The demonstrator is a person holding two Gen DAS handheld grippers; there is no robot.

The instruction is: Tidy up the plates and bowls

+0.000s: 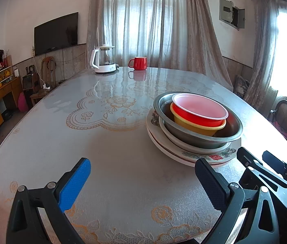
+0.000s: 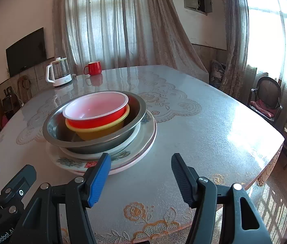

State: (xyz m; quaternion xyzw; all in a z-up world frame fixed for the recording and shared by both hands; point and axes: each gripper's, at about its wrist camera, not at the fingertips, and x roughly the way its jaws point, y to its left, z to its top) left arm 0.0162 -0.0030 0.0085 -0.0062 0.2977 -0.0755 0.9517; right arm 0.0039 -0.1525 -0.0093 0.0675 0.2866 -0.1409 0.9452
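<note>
Right up close, the left gripper (image 1: 142, 185) hangs low over the table (image 1: 113, 142), its blue pad and black pad spread wide with nothing between them. The right gripper (image 2: 141, 178) sits the same way, jaws well apart and empty, just in front of the dish stack.

That stack is the landmark. At the bottom lie the floral plates (image 2: 143, 140), at least two of them nested flat on the table. On them rests a shallow white dish (image 2: 137, 134), and in that stands the steel bowl (image 2: 94, 142). Inside the steel bowl sits the yellow bowl (image 2: 100, 132), leaning slightly to one side, and the red bowl (image 2: 94, 109) is nested in the yellow one, its pale inside facing up.

Seen from the left wrist, the stack stands just ahead of the black pad, and the right gripper's body shows beside it at the near right. From the right wrist, the blue pad overlaps the near rim of the plates; whether it touches them cannot be told.

Well behind the stack, at the table's far edge, a red mug (image 1: 138, 63) stands upright, with a white kettle (image 1: 102, 60) just to its left.
</note>
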